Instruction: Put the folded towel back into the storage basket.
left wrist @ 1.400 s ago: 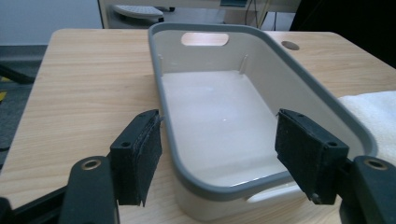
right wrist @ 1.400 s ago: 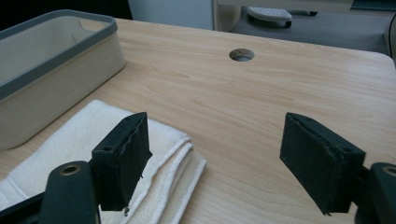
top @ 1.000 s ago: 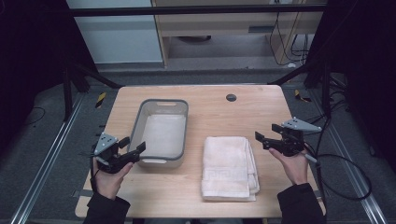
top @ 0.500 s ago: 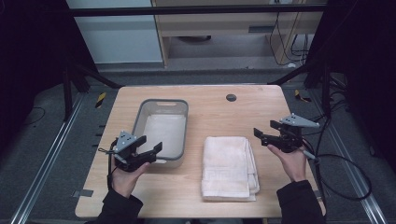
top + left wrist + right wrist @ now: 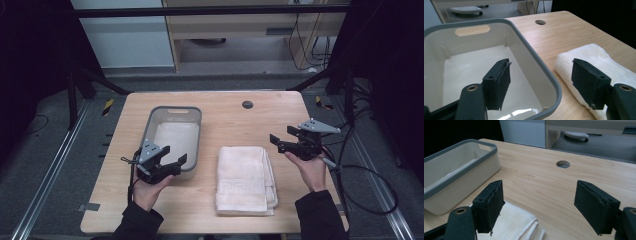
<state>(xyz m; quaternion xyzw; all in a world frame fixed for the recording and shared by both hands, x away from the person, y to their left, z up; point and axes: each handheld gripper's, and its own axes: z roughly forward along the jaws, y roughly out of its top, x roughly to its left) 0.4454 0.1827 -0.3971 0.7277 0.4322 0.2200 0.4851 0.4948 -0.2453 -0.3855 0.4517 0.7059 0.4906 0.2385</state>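
A folded white towel (image 5: 245,177) lies flat on the wooden table (image 5: 225,117), right of centre. Left of it stands an empty white tub with a grey rim (image 5: 172,140). My left gripper (image 5: 175,162) hangs open over the tub's near right corner; its jaws straddle the rim (image 5: 541,72), with the towel (image 5: 599,60) to the right. My right gripper (image 5: 277,141) is open, held just right of the towel's far end, pointing left. Its view looks over the towel's corner (image 5: 516,225) toward the tub (image 5: 461,172). Nothing sits between either pair of jaws.
A round cable hole (image 5: 247,104) is in the table near the far edge, also visible as the hole (image 5: 563,164). A black cable (image 5: 370,195) trails off the table's right side. A cabinet and desk frame stand beyond the far edge.
My left gripper has moved right and forward from the table's left edge to the tub's near right corner. My right gripper has shifted slightly left toward the towel.
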